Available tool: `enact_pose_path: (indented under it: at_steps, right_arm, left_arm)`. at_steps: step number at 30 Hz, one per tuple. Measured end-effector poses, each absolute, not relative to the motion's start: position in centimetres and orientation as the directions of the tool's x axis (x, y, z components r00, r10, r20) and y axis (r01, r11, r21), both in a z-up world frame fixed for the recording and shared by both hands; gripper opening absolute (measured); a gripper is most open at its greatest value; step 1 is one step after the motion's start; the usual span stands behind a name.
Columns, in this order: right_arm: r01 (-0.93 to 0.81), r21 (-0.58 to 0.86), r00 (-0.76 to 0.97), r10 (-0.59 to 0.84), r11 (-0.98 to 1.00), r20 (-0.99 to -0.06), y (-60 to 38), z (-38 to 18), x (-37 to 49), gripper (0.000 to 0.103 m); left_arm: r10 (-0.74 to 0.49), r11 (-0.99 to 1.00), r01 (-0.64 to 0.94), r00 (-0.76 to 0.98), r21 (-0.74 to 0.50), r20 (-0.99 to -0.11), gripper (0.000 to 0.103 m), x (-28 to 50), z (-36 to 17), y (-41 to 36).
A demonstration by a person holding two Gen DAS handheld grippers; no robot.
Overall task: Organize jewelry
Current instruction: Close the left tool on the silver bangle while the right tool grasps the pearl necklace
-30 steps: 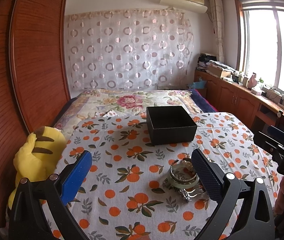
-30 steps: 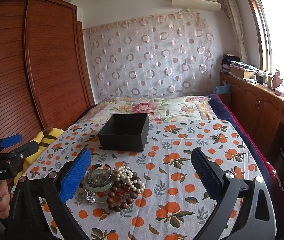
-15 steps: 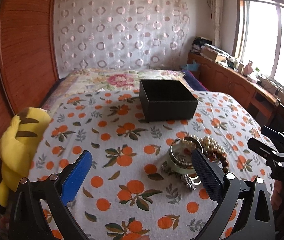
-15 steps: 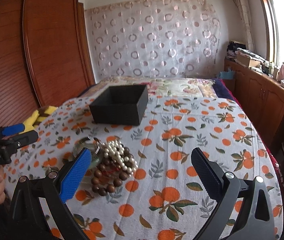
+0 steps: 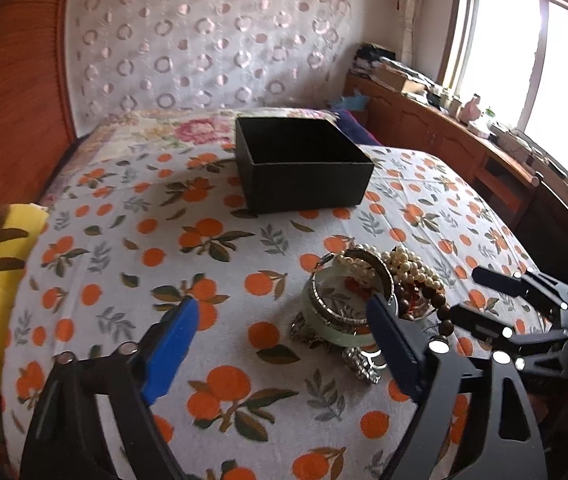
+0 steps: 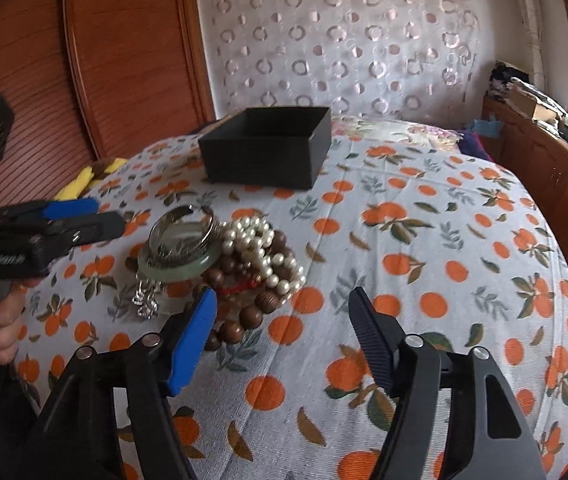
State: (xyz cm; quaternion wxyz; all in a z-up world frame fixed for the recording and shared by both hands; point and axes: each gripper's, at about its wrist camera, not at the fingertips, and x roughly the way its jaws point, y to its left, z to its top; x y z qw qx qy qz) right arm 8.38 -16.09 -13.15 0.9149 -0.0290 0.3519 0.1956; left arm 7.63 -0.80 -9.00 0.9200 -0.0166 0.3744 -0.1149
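Just ahead of the left gripper [image 5: 279, 334], on the bed [image 5: 131, 248] with its orange-print cover, lies the jewelry pile: a pale green bangle [image 5: 326, 326] with metal bangles [image 5: 350, 280] stacked in it, a pearl strand [image 5: 410, 264], dark wooden beads [image 5: 436, 304] and a silver chain [image 5: 360, 364] trailing out underneath. The left gripper's jaws have just been narrowing yet stand spread, with only bedcover between them; its right finger sits right at the bangle's near edge. The right gripper [image 6: 284, 330] comes in from the pile's other side, also narrowing, also spread and holding nothing, its blue finger [image 6: 191, 344] just beside the wooden beads. The black box [image 5: 304, 164] waits open beyond the pile, well apart from both.

The risk I see is tangling: the strands overlap, so a pinch on one bead string could drag the pearls or chain along and spill them short of the box. The stacked bangles are smooth and round and may well squirt out of a narrow pinch. With both grippers closing on the same heap, they could also bump each other or shove the stack sideways across the soft cover.
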Motion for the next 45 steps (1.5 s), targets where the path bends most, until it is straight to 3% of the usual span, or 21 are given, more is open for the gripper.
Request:
enact_pose_path:
  at_steps: [7,11,16,20,29,37,45]
  right_arm:
    - [-0.38,0.094,0.675,0.345,0.92,-0.653,-16.1,-13.5,8.3,0.068]
    - [-0.378,0.107,0.669,0.352,0.919,-0.654,-16.2,-13.5,8.4,0.068]
    - [-0.379,0.11,0.667,0.353,0.919,-0.656,-16.3,-13.4,8.4,0.068]
    - [-0.383,0.107,0.663,0.353,0.918,-0.66,-16.4,-13.3,8.4,0.068]
    - [-0.405,0.086,0.656,0.355,0.91,-0.666,-16.0,-12.7,8.7,0.068]
    - [-0.449,0.073,0.627,0.372,0.891,-0.685,-15.3,-12.0,10.9,0.041]
    - [-0.484,0.034,0.595,0.357,0.874,-0.72,-13.7,-12.8,12.5,0.034]
  left_arm:
    - [-0.325,0.943,0.27,0.609,-0.197,-0.724,0.056,10.7,-10.5,-1.7]
    - [-0.347,0.936,0.268,0.581,-0.229,-0.736,0.038,11.9,-11.2,-2.0]
    - [-0.338,0.938,0.269,0.578,-0.218,-0.742,0.032,12.5,-11.3,-2.5]
    - [-0.33,0.939,0.285,0.59,-0.192,-0.737,0.008,12.3,-11.0,-2.9]
    - [-0.301,0.951,0.267,0.682,-0.157,-0.666,0.007,10.1,-8.7,-2.1]
    - [-0.271,0.962,0.234,0.747,-0.142,-0.607,0.007,7.8,-7.0,-1.2]
    - [-0.264,0.964,0.22,0.758,-0.146,-0.597,0.007,7.4,-7.0,-0.8]
